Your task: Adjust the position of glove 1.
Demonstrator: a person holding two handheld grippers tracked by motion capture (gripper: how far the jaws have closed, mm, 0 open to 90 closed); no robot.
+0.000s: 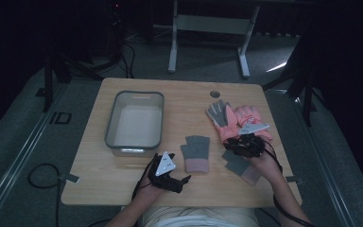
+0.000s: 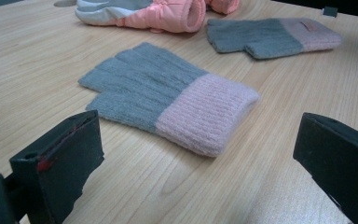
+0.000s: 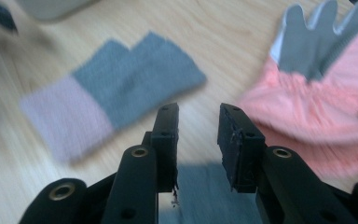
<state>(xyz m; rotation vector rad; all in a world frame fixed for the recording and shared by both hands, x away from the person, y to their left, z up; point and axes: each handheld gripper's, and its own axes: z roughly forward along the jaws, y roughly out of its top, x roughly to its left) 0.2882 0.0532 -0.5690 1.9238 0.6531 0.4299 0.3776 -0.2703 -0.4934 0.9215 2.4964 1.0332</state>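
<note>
Grey-and-pink knitted gloves (image 1: 196, 153) are lying on the worktop (image 1: 123, 179); both the left hand-held gripper (image 1: 182, 182) and right hand-held gripper (image 3: 198, 135) are hovering released, grasping nothing.

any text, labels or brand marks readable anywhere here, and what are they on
"ID": pale marking on the grey floor left of the table, as far as it can be made out.
Small tab on the pink cuff of the far knit glove: too small to read.
No other text can be made out.
</note>
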